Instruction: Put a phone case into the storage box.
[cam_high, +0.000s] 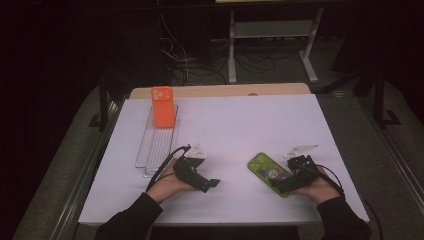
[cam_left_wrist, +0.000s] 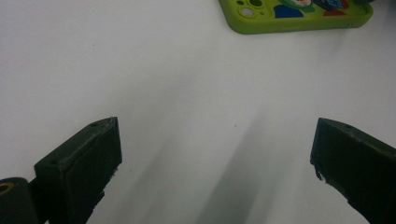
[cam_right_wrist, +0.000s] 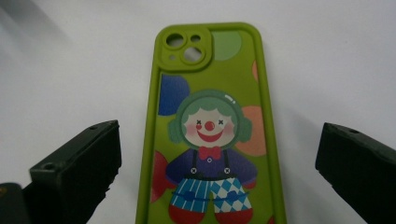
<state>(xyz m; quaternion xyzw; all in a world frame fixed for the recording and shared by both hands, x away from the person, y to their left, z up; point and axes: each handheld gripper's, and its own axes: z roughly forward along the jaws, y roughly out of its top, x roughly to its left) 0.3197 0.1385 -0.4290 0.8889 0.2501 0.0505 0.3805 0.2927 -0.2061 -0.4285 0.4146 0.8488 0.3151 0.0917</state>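
Resting on the matte white table (cam_high: 240, 125) with blocky black jaws spread wide and empty, the left gripper (cam_high: 212, 184) faces the right gripper (cam_high: 281, 187), also spread wide, straddling without touching the glossy lime-green rubbery clown-printed phone case (cam_right_wrist: 210, 135).

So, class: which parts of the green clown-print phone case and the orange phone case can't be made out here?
- Green clown-print phone case: lower end cut off by the right gripper view's bottom edge; near end covered by the right gripper in the high view.
- Orange phone case: surface detail too small, high view.
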